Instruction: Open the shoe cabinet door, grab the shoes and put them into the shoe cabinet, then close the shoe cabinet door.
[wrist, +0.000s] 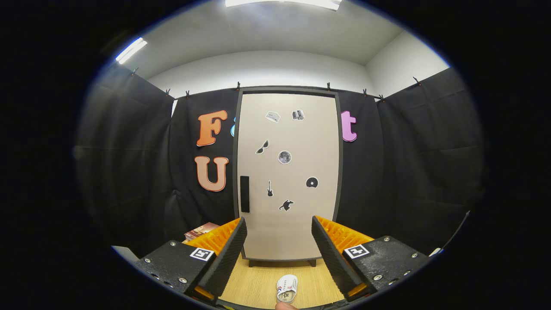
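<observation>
1. Gripper view, the tool: your tool [279, 245] sat in the lower centre of the frame with its fingers spread wide and nothing between them. That suited a task not yet begun, I judge, since the door came first. The inner faces of the fingers [228, 254] looked ribbed, likely for grip on smooth surfaces.

2. Gripper view, the cabinet: the shoe cabinet [287, 172] stood upright in the centre of the frame, beyond the fingers, square to your tool. Its door [301, 215] was shut. The panel looked flat, pale and matt, within a dark frame, and the cabinet rested on short dark feet. Small flat stickers [284, 157] were scattered over it. A dark, narrow upright handle [245, 194] sat at the door's left edge, so I judge the hinges were on the right and you would pull from the left.

3. Gripper view, the shoe: a small white shoe [286, 289] lay on the tabletop [254, 280] at the bottom centre of the frame, between the fingers and touching neither. It lay in front of the door, apart from the cabinet. It looked soft with a rounded toe. Whether a second one lay nearby, I could not tell.

4. Gripper view, the surroundings: the tabletop was light wood with a fine grain. A stack of books [201, 230] lay at the lower left, beside the left finger.
</observation>
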Available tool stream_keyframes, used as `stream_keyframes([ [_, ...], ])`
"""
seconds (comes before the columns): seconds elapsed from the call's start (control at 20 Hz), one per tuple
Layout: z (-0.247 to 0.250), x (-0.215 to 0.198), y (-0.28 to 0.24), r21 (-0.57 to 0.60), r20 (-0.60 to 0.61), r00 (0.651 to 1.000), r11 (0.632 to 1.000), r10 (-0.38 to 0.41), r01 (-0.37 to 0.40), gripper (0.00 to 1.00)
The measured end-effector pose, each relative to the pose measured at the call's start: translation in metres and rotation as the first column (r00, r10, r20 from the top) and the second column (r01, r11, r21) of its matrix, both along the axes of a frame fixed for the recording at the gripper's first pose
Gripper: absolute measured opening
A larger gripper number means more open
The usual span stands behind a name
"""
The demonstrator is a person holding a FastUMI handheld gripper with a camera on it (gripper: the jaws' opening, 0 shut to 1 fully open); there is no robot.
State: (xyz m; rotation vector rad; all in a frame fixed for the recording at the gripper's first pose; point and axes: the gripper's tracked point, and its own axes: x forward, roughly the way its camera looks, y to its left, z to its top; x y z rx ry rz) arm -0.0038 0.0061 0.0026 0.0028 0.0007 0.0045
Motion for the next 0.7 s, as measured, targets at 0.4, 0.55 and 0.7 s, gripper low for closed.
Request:
stream_keyframes([
  [0.4, 0.005, -0.005, 0.0, 0.007, 0.001, 1.0, 1.0, -0.007, 0.007, 0.95],
  [0.55, 0.008, -0.009, 0.004, 0.013, 0.006, 1.0, 1.0, -0.005, 0.005, 0.94],
  [0.7, 0.006, -0.008, 0.014, 0.014, -0.002, 1.0, 1.0, 0.002, -0.002, 0.94],
])
